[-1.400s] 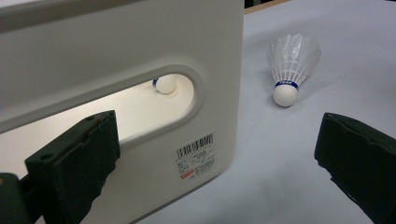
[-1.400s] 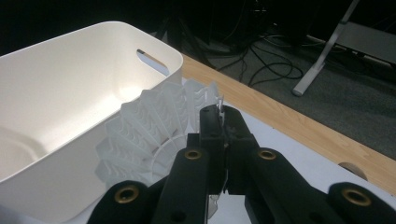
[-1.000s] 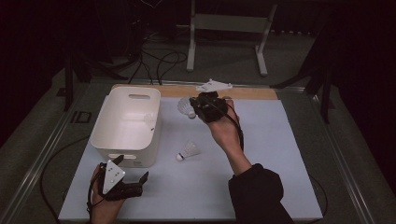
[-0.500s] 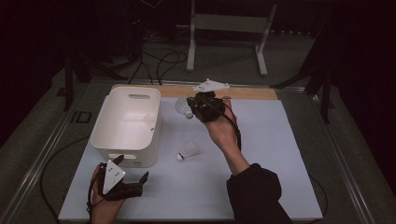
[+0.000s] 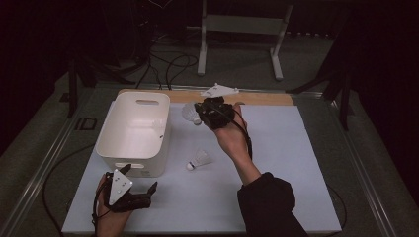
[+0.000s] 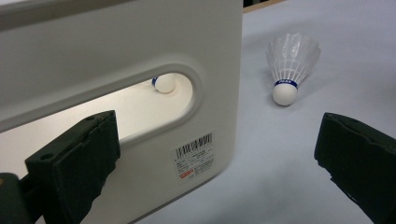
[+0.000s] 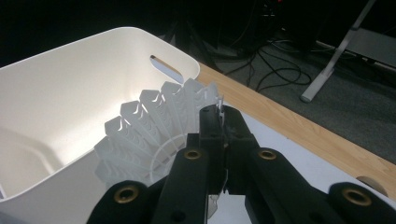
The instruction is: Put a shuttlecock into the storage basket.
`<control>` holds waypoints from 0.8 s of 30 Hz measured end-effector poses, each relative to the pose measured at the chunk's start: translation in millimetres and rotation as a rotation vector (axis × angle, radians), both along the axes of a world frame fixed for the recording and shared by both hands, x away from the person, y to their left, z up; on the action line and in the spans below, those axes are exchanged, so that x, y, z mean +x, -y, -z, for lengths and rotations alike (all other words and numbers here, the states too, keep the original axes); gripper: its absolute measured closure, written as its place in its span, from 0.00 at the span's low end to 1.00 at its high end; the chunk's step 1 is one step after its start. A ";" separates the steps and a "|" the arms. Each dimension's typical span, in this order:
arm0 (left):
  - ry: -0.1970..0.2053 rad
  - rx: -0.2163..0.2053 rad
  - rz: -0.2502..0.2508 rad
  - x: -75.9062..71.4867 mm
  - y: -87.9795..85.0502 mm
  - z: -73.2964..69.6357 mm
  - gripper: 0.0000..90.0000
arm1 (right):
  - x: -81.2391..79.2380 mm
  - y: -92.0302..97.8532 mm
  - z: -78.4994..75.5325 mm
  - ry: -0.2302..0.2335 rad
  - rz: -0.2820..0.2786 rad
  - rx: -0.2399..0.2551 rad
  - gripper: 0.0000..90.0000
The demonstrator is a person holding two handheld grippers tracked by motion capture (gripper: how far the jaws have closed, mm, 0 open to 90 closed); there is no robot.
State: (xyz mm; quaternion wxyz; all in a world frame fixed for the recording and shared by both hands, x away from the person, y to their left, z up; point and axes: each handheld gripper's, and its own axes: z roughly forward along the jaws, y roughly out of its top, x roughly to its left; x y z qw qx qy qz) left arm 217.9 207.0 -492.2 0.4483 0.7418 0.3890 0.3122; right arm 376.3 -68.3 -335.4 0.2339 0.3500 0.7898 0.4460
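Note:
My right gripper (image 5: 200, 114) hangs above the far middle of the mat, just right of the white bin (image 5: 133, 165). It is shut on the feather skirt of a white shuttlecock (image 5: 189, 112). In the right gripper view the jaws (image 7: 223, 121) pinch the skirt (image 7: 149, 130), with the bin's inside (image 7: 70, 93) behind. A second shuttlecock (image 5: 199, 159) lies on the mat beside the bin, its cork with a blue band (image 6: 285, 91) pointing toward me. My left gripper (image 5: 141, 180) is open at the bin's near wall (image 6: 93, 46). Through the handle slot, a third cork (image 6: 163, 84) shows inside the bin.
A white mat (image 5: 276, 163) covers the table, with a wooden strip (image 5: 267, 98) along its far edge. Beyond the table are a metal stand (image 5: 237, 29) and cables (image 5: 168, 64) on the dark floor. The mat's right half has free room.

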 end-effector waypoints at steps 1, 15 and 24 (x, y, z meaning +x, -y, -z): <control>0.000 0.000 0.000 0.0 0.0 0.0 0.01 | 0.0 0.0 0.0 0.000 0.000 0.000 0.98; 0.000 -0.002 -0.001 0.0 0.1 0.1 0.01 | 2.8 -5.5 1.5 0.001 -0.002 -0.001 0.98; -0.001 0.000 0.000 -0.1 0.1 0.0 0.01 | 4.8 -9.0 2.9 0.001 -0.006 -0.003 0.98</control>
